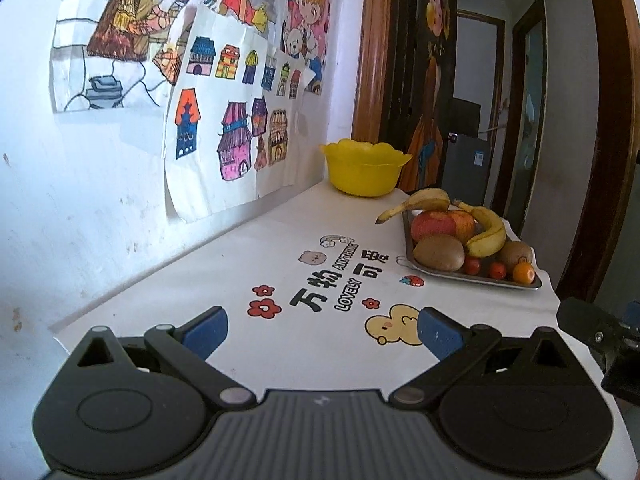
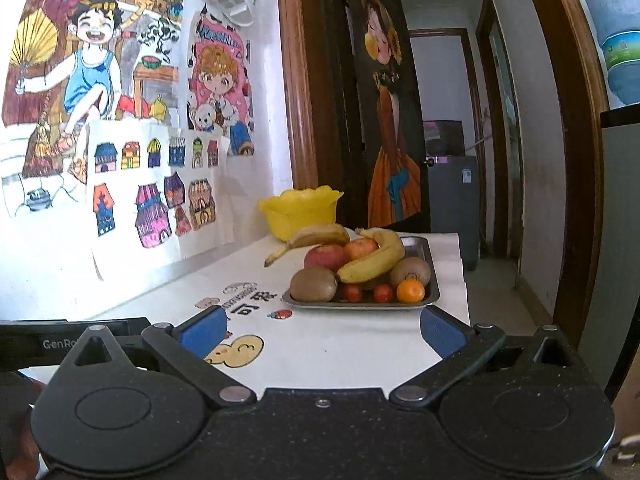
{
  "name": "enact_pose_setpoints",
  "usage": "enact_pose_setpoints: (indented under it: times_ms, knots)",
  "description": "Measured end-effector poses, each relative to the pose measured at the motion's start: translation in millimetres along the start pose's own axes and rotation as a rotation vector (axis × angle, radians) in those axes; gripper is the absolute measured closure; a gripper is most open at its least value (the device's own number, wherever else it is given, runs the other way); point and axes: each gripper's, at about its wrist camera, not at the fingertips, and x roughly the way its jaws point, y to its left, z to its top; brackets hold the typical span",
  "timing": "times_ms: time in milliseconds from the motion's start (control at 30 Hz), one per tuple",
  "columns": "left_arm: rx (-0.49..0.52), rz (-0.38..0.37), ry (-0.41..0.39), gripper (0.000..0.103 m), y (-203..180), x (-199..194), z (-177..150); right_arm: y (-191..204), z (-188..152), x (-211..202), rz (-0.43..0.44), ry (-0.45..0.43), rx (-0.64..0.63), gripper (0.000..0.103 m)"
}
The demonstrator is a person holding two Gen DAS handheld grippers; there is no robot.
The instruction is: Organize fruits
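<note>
I have the left gripper [image 1: 322,330] spread wide and empty above the printed tablecloth [image 1: 280,240]. The yellow bowl [image 1: 366,168] stands at the far end by the wall. The metal tray [image 1: 472,278] lies ahead and to the right of this tool, well apart from it, loaded with bananas [image 1: 486,226], apples, kiwis and small fruit. My right gripper [image 2: 322,330] is also wide and empty. From it the tray [image 2: 360,304] sits near, almost straight ahead, so I judge the right hand better placed. The nearest banana's [image 2: 372,262] long axis runs crosswise.
</note>
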Motion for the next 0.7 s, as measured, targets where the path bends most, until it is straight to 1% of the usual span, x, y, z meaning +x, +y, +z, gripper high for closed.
enact_pose_setpoints:
  times_ms: [300,700]
  knots:
    - [0.006,-0.002,0.013,0.001,1.2,8.1,-2.7,-1.1,-3.3,8.2,-0.011,0.014,0.009,0.001]
    - [0.01,-0.001,0.01,0.001,3.9,7.3,-4.5,-1.2,-3.6,9.3,-0.021,0.019,0.007,0.001]
